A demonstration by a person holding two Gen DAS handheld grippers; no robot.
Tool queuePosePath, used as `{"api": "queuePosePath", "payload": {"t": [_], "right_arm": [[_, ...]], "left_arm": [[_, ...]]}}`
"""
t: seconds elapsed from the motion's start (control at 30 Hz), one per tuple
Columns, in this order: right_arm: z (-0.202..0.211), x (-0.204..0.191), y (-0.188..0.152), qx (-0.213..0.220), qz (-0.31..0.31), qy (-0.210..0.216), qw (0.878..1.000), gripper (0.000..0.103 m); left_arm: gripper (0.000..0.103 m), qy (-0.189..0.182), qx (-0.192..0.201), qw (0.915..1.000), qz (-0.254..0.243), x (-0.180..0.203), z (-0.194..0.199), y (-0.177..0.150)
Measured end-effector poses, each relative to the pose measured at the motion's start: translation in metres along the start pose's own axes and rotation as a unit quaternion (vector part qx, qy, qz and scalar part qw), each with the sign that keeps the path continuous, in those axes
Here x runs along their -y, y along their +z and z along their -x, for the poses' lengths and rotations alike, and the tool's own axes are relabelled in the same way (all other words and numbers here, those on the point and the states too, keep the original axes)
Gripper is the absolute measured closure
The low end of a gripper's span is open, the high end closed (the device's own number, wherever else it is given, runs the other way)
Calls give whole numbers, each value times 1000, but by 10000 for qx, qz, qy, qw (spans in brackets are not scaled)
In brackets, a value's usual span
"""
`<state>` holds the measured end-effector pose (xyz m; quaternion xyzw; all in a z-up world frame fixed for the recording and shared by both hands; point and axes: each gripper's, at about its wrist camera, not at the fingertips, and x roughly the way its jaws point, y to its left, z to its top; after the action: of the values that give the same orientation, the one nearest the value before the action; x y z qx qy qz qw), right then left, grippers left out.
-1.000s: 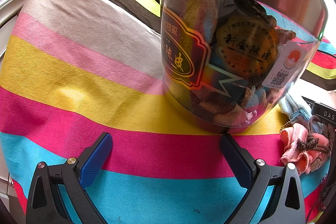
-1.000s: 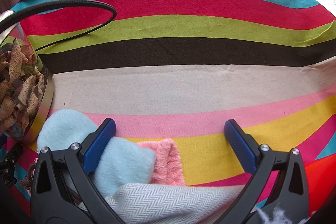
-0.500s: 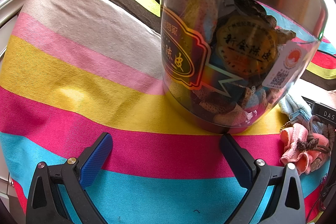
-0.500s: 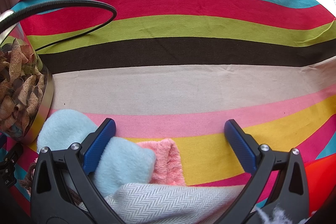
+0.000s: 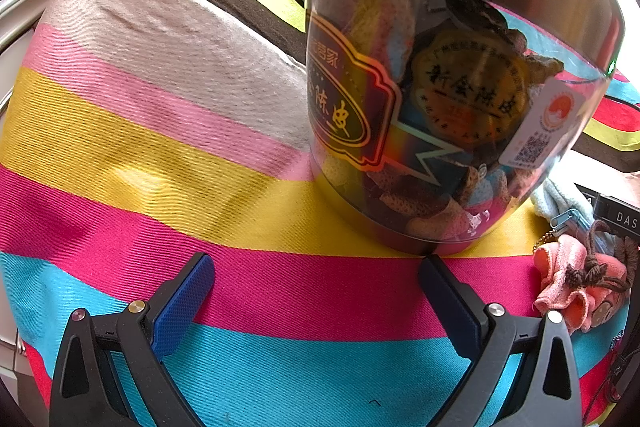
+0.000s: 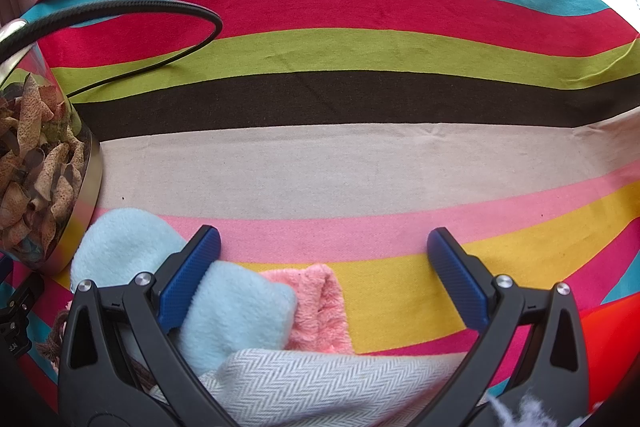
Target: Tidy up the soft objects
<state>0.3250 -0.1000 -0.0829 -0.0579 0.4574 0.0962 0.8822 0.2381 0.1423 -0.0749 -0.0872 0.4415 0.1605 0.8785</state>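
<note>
Between the spread right tongs [image 6: 323,253] lay a blue sock [image 6: 236,311] beside a pink sock [image 6: 320,307]; the left tongs [image 5: 316,277], also apart and empty, faced a jar [image 5: 440,107] on the striped cloth [image 5: 160,131].

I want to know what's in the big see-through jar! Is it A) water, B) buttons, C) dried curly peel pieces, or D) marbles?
C: through the clear wall of the jar, the right wrist view shows brown, speckled, curled strips of dried peel piled inside, not marbles, water or buttons.
</note>
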Motion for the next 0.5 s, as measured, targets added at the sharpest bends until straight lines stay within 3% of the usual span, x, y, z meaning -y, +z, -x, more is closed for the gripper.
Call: {"api": "queuePosePath", "payload": {"t": [0.5], "right_arm": [[-1,0,1,-3,5,0,10000,0]], "left_arm": [[0,-3,1,10000,0,-1,-1,-1]]}}
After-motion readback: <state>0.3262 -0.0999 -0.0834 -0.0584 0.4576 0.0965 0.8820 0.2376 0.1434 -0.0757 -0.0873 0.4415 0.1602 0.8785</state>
